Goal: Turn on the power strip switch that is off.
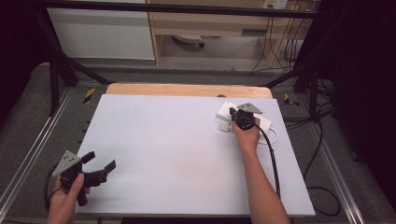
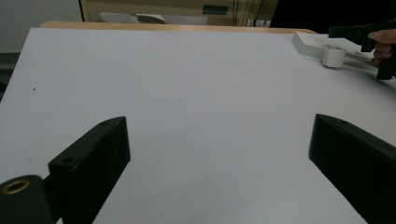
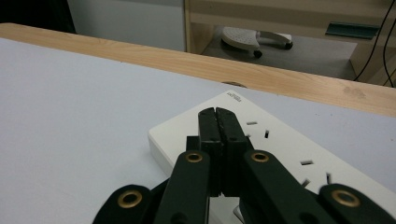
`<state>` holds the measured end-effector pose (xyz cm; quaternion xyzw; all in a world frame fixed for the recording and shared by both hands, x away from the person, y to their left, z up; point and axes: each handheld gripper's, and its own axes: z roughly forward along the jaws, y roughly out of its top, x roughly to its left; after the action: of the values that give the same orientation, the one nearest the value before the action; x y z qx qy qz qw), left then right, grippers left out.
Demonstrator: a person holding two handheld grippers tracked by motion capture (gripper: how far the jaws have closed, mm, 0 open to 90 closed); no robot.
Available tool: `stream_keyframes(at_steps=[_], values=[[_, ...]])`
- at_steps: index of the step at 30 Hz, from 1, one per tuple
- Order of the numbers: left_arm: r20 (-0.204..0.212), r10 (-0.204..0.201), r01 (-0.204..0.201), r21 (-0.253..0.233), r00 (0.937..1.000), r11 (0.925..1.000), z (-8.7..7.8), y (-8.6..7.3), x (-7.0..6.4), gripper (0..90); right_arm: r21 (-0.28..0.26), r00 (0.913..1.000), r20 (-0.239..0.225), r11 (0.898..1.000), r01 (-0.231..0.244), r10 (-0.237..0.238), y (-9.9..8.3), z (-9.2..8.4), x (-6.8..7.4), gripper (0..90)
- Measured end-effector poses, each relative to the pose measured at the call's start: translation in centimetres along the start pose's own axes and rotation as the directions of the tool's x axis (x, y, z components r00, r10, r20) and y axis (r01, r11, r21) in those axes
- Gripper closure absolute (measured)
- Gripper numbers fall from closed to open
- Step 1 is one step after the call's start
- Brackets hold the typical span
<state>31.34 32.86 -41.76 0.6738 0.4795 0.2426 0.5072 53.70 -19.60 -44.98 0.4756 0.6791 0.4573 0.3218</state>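
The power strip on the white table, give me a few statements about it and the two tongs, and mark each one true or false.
1. The right tongs are shut, jaws pressed together over the white power strip. True.
2. The left tongs are shut on a small white cube. False: their jaws stand wide apart over bare table, with nothing between them.
3. The power strip lies near the table's far right corner. True.
4. A small white cube-shaped plug sits beside the power strip. True.
5. The left tongs are right next to the power strip. False: they are at the near left of the table, far from it.
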Motion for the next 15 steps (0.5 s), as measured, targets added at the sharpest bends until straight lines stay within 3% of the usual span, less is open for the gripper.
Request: stream_keyframes(at_steps=[15], values=[[0.000,0.001,-0.001,0.001,1.0000,1.0000,-0.02,0.00,0.03,5.4,0.013,0.9999,0.007,1.000,-0.008,0.007,-0.39,0.28,-0.01,90.0]])
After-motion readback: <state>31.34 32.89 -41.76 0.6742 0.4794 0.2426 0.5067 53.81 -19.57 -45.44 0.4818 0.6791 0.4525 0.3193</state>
